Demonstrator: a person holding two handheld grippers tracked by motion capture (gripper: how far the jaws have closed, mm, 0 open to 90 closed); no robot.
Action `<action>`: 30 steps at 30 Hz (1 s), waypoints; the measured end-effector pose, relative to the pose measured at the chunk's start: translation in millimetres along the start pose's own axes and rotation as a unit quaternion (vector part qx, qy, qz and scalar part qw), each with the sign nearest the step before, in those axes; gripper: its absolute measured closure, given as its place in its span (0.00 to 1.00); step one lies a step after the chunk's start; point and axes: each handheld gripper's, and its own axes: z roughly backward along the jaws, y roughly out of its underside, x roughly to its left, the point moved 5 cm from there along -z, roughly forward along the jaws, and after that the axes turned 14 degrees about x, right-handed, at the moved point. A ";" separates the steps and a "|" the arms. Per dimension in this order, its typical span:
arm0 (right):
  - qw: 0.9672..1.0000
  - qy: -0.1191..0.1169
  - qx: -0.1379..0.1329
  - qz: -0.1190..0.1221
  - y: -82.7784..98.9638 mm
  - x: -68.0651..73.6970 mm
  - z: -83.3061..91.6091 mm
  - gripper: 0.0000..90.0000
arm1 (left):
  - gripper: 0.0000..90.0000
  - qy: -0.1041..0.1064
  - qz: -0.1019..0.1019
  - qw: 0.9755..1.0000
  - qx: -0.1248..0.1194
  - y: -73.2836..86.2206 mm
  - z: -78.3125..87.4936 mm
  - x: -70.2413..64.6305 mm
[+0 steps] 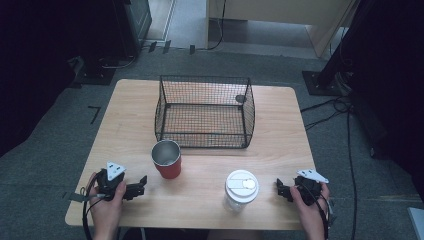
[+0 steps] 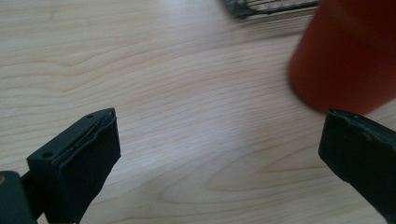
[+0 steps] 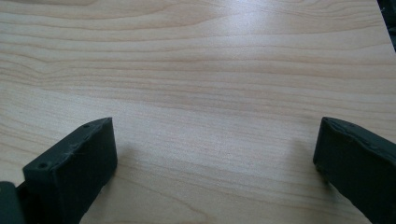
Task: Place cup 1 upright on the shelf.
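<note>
Left gripper (image 1: 141,184) open, empty, resting low on table (image 1: 280,125). Red cup (image 1: 167,159) upright at its 1 o'clock, near, not touching. Right gripper (image 1: 280,189) open, empty; lidded cup (image 1: 241,190) at its 9 o'clock. Basket (image 1: 204,111) at 12, empty.

Our left tongs (image 1: 141,185) and right tongs (image 1: 281,189) are black, each topped by a grey three-cornered plate; blocky jaws carry small screw holes, and black cables trail behind them.
</note>
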 end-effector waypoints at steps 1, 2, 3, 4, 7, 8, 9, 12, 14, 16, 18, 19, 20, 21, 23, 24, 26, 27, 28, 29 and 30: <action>1.000 0.000 0.000 0.000 0.0 0.0 0.0 0.00 | 0.00 0.005 -0.005 1.000 -0.002 -1.6 1.5 -4.0; 1.000 0.000 0.000 0.000 0.0 0.0 0.0 0.00 | 0.00 0.005 -0.005 1.000 -0.002 -1.6 1.5 -4.0; 1.000 0.000 0.000 0.000 0.0 0.0 0.0 0.00 | 0.00 0.016 -0.012 1.000 -0.007 -5.3 4.7 -11.7; 1.000 0.000 0.000 0.000 0.0 0.0 0.0 0.00 | 0.00 0.025 -0.017 1.000 -0.009 -7.2 6.3 -16.0; 1.000 0.000 0.000 0.000 0.0 0.0 0.0 0.00 | 0.00 0.031 -0.030 0.999 -0.010 -12.2 8.9 -26.4; 1.000 0.000 0.000 0.000 0.0 0.0 0.0 0.00 | 0.00 0.035 -0.031 0.999 -0.011 -13.8 9.0 -29.7; 1.000 0.000 0.000 0.000 0.0 0.0 0.0 0.00 | 0.00 0.035 -0.031 0.999 -0.011 -13.8 9.0 -29.7; 1.000 0.000 0.000 0.000 0.1 0.0 0.0 0.00 | 0.00 0.042 -0.035 0.998 -0.011 -18.3 10.8 -40.3; 1.000 0.000 0.000 0.000 0.0 0.0 0.0 0.00 | 0.00 0.040 -0.035 0.999 -0.010 -19.4 11.4 -41.9; 1.000 0.000 0.000 0.000 0.0 0.0 0.0 0.00 | 0.00 0.044 -0.030 0.999 -0.009 -23.0 11.5 -46.2; 1.000 0.000 0.000 0.000 0.0 0.0 0.0 0.00 | 0.00 0.052 -0.029 0.998 -0.005 -27.0 10.4 -51.6; 1.000 0.000 0.000 0.000 0.0 0.0 0.0 0.00 | 0.00 0.052 -0.029 0.998 -0.005 -27.0 10.4 -51.6; 1.000 0.000 0.000 0.000 0.0 0.0 0.0 0.00 | 0.00 0.055 -0.028 0.998 -0.003 -28.3 10.3 -53.2; 1.000 0.000 0.000 0.000 0.0 0.0 0.0 0.00 | 0.00 0.060 -0.026 0.998 -0.007 -31.0 10.7 -56.1; 1.000 0.000 0.000 0.000 0.0 0.0 0.0 0.00 | 0.00 0.062 -0.026 0.998 -0.012 -33.9 10.9 -58.9; 1.000 0.000 0.000 0.000 0.0 0.0 0.0 0.00 | 0.00 0.060 -0.029 0.998 -0.011 -35.2 10.8 -59.7; 1.000 0.000 0.000 0.000 0.0 0.0 0.0 0.00 | 0.00 0.058 -0.030 0.998 -0.010 -36.4 10.6 -60.9; 1.000 0.000 0.000 0.000 0.0 0.0 0.0 0.00 | 0.00 0.057 -0.032 0.998 -0.010 -37.8 10.3 -62.1; 1.000 0.000 0.000 0.000 0.0 0.0 0.0 0.00 | 0.00 0.054 -0.034 0.998 -0.010 -40.5 9.8 -64.0; 1.000 0.000 0.000 0.000 0.0 0.0 0.0 0.00 | 0.00 0.054 -0.034 0.998 -0.010 -40.5 9.8 -64.0; 1.000 0.000 0.000 0.000 0.0 -0.1 0.0 0.00 | 0.00 0.050 -0.036 0.998 -0.010 -43.6 9.5 -65.7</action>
